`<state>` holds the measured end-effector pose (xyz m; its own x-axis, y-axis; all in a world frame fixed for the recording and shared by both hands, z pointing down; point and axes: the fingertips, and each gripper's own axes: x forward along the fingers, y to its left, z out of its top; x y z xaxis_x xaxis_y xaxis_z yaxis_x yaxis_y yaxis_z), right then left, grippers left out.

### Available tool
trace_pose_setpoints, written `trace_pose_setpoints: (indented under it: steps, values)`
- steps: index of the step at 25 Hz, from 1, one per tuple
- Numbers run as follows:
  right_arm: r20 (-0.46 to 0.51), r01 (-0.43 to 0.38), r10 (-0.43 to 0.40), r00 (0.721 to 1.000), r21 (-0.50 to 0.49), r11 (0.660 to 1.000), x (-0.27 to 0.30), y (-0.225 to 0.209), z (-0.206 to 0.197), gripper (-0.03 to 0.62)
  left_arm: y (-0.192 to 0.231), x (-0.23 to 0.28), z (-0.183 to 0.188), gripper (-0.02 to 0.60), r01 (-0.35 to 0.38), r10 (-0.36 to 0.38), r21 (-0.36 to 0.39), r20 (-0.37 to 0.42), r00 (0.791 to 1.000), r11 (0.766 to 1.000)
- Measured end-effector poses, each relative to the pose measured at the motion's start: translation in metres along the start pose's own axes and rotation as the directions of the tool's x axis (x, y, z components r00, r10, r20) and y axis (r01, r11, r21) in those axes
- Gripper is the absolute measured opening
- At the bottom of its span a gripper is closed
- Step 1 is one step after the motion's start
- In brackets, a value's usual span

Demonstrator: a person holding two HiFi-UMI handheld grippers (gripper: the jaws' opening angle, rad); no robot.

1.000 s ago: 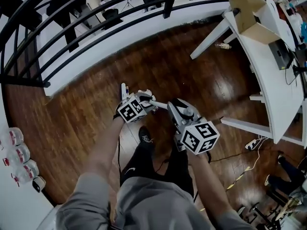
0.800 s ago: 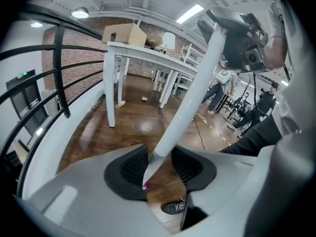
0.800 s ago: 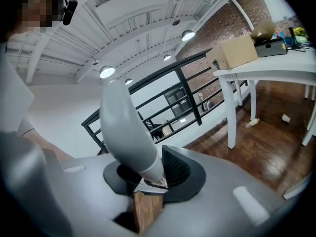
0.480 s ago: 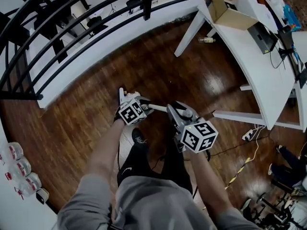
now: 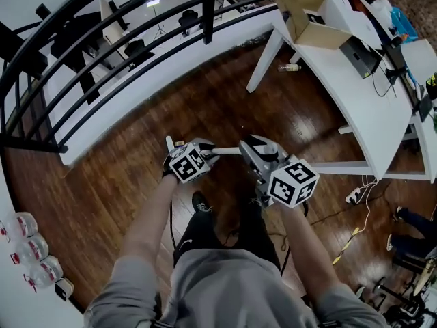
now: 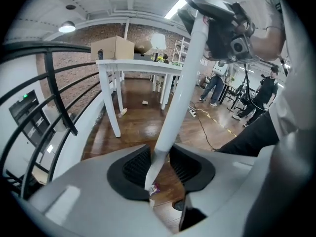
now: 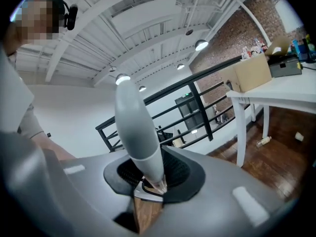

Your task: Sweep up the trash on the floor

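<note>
A white broom handle [image 5: 225,150] runs level between my two grippers, above the wooden floor [image 5: 225,101]. My left gripper [image 5: 194,147] has the thin end of the handle [image 6: 173,117] between its black pads [image 6: 134,167]; its jaws are closing and the pads touch it. My right gripper [image 5: 254,149] is shut on the thick grey end of the handle [image 7: 136,132]. The broom's head is out of sight. A plastic bottle [image 5: 290,67] lies on the floor by a table leg. A small coloured scrap [image 6: 154,187] shows below the left jaws.
A white table [image 5: 355,94] with a cardboard box [image 5: 307,16] stands at the right. A black railing [image 5: 136,53] curves along the far side. Cables and a power strip [image 5: 355,195] lie at the right, and bottles [image 5: 27,251] at the left wall. People [image 6: 217,83] stand in the background.
Both grippers have risen with the handle and come closer to the camera. The table and box now sit further left in the head view.
</note>
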<state>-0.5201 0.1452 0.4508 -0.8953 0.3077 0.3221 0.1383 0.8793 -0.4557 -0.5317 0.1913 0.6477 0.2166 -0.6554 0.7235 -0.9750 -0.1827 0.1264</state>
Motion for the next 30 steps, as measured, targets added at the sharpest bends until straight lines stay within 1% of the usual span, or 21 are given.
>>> trace_pose_setpoints:
  steps: [4,8,11,15,20,22,24,27,30]
  values:
    - [0.064,-0.036,0.039,0.997,-0.049,0.998,-0.027,0.012,0.045,0.075,-0.001,-0.028,0.046,0.123,-0.041,0.038,0.048,0.052,0.998,0.998]
    - [0.118,-0.031,0.044,0.992,-0.108,0.994,-0.06,0.013,0.085,0.075,-0.007,-0.033,0.096,0.123,-0.082,0.077,0.049,0.105,0.992,0.995]
    - [0.136,-0.024,0.045,0.99,-0.151,0.988,-0.08,-0.008,0.109,0.075,-0.006,-0.015,0.137,0.123,-0.107,0.101,0.037,0.139,0.985,0.994]
    - [0.102,-0.036,0.057,0.993,-0.204,0.978,-0.096,-0.05,0.136,0.075,0.0,0.024,0.184,0.124,-0.113,0.115,-0.021,0.167,0.979,0.993]
    - [0.036,-0.066,0.077,0.996,-0.249,0.966,-0.123,-0.099,0.14,0.074,-0.016,0.08,0.222,0.121,-0.122,0.136,-0.085,0.183,0.974,0.989]
    - [0.004,-0.085,0.089,0.996,-0.254,0.963,-0.131,-0.12,0.134,0.074,-0.023,0.106,0.23,0.12,-0.117,0.134,-0.1,0.185,0.974,0.988]
    - [-0.03,-0.109,0.105,0.994,-0.257,0.96,-0.136,-0.142,0.126,0.073,-0.027,0.131,0.234,0.12,-0.12,0.142,-0.129,0.178,0.974,0.984]
    - [-0.088,-0.148,0.129,0.988,-0.259,0.954,-0.14,-0.171,0.112,0.074,-0.033,0.165,0.235,0.118,-0.139,0.17,-0.195,0.153,0.974,0.971]
    - [-0.146,-0.205,0.17,0.974,-0.267,0.942,-0.137,-0.194,0.099,0.074,-0.033,0.193,0.233,0.115,-0.162,0.199,-0.253,0.125,0.972,0.954]
